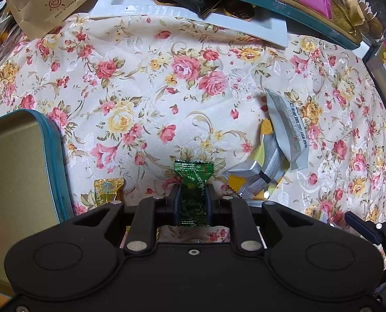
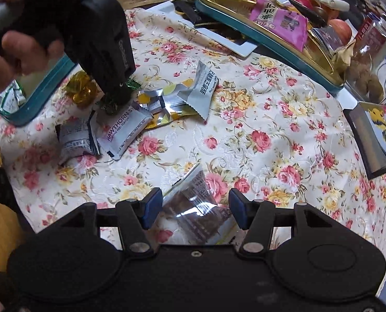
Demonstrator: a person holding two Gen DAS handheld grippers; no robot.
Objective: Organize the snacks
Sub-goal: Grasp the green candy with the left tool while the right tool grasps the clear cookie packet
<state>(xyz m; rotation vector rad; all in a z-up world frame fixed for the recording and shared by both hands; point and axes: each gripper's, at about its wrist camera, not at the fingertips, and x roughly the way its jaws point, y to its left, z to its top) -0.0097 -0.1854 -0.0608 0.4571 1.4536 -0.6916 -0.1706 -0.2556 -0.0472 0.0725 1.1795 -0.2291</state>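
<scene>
My left gripper (image 1: 193,189) points down at the floral cloth, shut on a green wrapped candy (image 1: 193,179) that stands up between its pads. The right wrist view shows that gripper (image 2: 112,101) from outside, with a person's hand (image 2: 11,39) around it. A gold candy (image 1: 107,189) lies just to its left, beside an open teal tin (image 1: 55,156). My right gripper (image 2: 195,208) has a clear packet of brown snack (image 2: 198,200) spanning its blue pads, which meet the packet's sides. Grey packets (image 2: 203,88), a hawthorn packet (image 2: 125,130) and a silver-yellow wrapper (image 2: 167,109) lie scattered between the grippers.
At the back stand a white tray (image 1: 167,13) of gold coins, a teal tin (image 2: 270,41) full of snacks and a brown paper bag (image 1: 50,0). A glass jar (image 2: 369,59) and a flat box (image 2: 374,135) sit at the right edge.
</scene>
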